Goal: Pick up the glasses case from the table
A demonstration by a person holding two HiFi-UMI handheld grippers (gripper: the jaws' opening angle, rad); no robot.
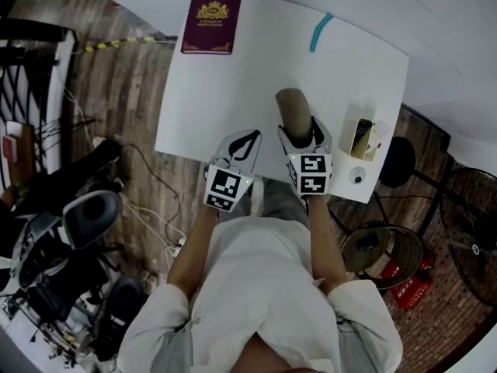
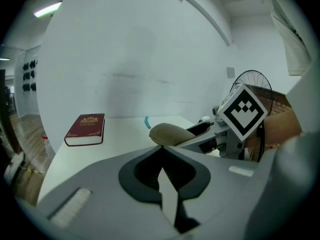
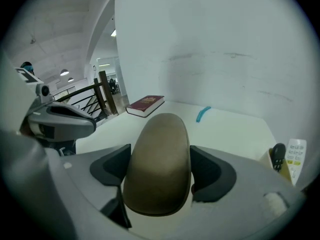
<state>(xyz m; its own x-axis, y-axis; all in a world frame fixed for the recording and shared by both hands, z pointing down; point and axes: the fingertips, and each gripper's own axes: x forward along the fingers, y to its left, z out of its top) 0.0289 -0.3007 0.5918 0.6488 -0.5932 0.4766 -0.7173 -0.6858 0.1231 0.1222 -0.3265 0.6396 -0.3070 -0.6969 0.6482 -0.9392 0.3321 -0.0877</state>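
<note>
Right gripper [image 3: 159,170] clamps the olive glasses case [image 1: 293,109] between its jaws. Left gripper [image 2: 162,171], beside it, is pinched together, empty. Likely the lift: hold firmly, raise level.

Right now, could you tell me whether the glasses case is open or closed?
Closed: the glasses case shows one smooth, unbroken shell with no lid raised, clamped in the right gripper.
</note>
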